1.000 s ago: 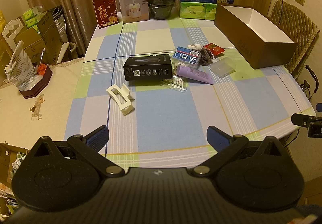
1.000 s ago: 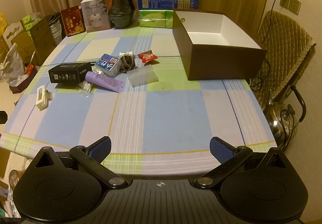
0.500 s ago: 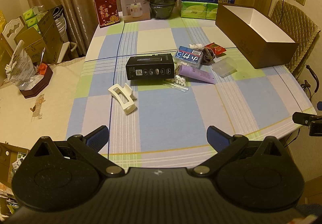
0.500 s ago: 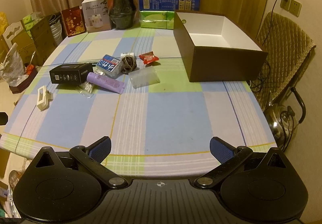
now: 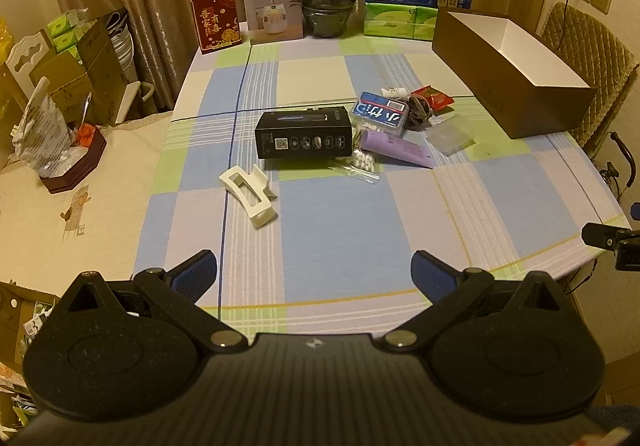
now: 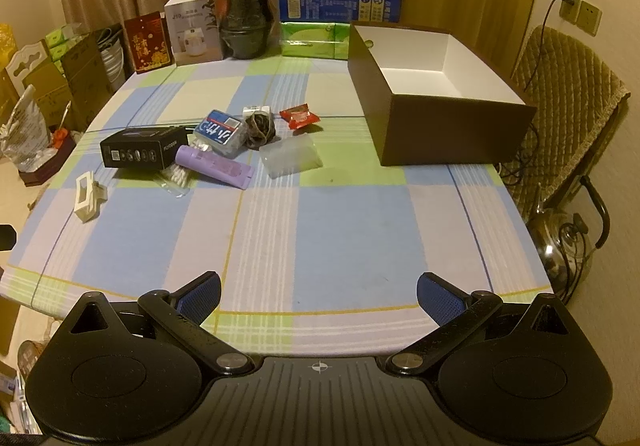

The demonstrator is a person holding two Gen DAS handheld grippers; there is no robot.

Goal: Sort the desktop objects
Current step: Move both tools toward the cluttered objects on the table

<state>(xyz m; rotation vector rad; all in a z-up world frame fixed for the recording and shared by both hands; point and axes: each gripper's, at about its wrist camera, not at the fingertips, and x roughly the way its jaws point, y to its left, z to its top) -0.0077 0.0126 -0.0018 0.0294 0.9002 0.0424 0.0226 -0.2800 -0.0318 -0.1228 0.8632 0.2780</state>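
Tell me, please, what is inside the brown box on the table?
The brown box shows only bare white inner walls and part of a white floor. Its near wall hides the front of the floor, so something low there could go unseen.

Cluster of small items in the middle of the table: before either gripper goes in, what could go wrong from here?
The purple tube lies against the black box and over the cotton swab packet, so a grab may drag its neighbours. The clear plastic case looks slick and flat, and may slip from the fingers. The white hair clip sits apart near the left side, where a careless nudge might send it toward the edge. Both grippers are open and empty.
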